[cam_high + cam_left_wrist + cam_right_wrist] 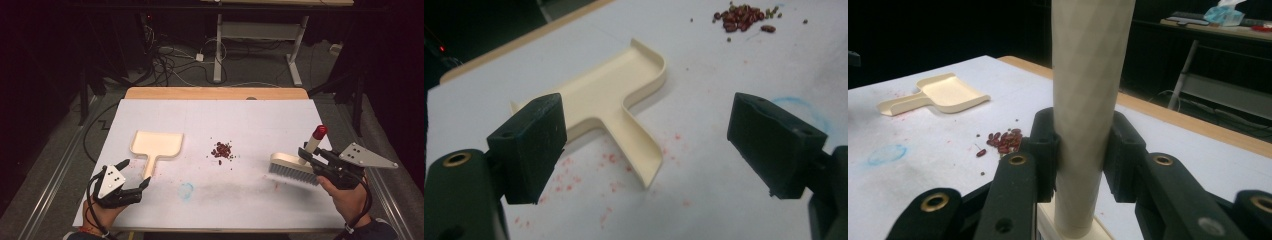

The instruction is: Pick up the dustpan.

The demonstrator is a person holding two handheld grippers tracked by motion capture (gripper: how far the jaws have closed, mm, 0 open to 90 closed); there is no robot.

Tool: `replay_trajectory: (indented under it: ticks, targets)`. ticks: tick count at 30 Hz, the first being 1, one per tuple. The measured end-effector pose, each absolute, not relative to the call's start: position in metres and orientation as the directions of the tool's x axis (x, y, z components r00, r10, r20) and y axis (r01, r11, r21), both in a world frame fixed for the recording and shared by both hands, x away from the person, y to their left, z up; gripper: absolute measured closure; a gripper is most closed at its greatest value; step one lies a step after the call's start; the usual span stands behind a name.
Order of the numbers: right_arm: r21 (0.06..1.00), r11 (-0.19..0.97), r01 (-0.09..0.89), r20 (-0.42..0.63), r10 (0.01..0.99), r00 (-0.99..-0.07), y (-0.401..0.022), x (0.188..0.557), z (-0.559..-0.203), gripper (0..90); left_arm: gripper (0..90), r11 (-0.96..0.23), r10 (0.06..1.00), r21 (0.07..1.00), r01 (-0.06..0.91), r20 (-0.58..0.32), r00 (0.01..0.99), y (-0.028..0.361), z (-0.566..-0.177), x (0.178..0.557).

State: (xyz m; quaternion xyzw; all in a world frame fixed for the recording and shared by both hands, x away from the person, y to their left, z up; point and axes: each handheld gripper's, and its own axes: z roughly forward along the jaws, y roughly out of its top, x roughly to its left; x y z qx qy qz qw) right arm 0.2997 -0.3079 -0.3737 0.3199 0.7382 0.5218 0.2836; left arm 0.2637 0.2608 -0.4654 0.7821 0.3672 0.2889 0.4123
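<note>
The work in hand is a sweep-up: a small heap of red beans (221, 150) lies near the middle of the counter (280, 115), and both tools are being brought into play. The right gripper (311, 154) has its jaws clamped on the pale handle of the brush (294, 169); the right gripper view shows both pads pressed against that shaft (1088, 100). The brush stands upright with its bristles down near the counter's right edge, well apart from the beans, its red handle tip pointing up and away.

The left gripper (134, 173) sits near the front left corner with its jaws spread wide and nothing between them. In the left gripper view the end of the dustpan (614, 105) handle lies just ahead of the open pads, not yet between them. The dustpan rests flat on the left half of the counter, handle toward the person, its mouth toward the far edge.

So the step looks like the pick-up of the pan, with the brush already secured. The next move likely calls for the left gripper to ease forward until the handle sits between the pads, then close on it, keeping low, since the handle is thin and flat. After that the pan needs setting beside the beans, mouth toward the brush.
</note>
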Motion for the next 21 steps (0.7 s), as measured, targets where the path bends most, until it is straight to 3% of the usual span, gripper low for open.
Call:
replay_trajectory:
  ticks: [9,21]
  targets:
    - [0.948,0.272,0.166,-0.105,0.758,-0.644,-0.300,0.307,-0.375,70.3,16.3,-0.397,0.827,0.847,0.353,0.163,0.538,0.262,-0.465,0.260]
    - [0.940,0.295,0.171,-0.115,0.747,-0.655,-0.290,0.313,-0.378,70.3,16.5,-0.329,0.877,0.802,0.499,0.063,0.477,0.256,-0.466,0.281]
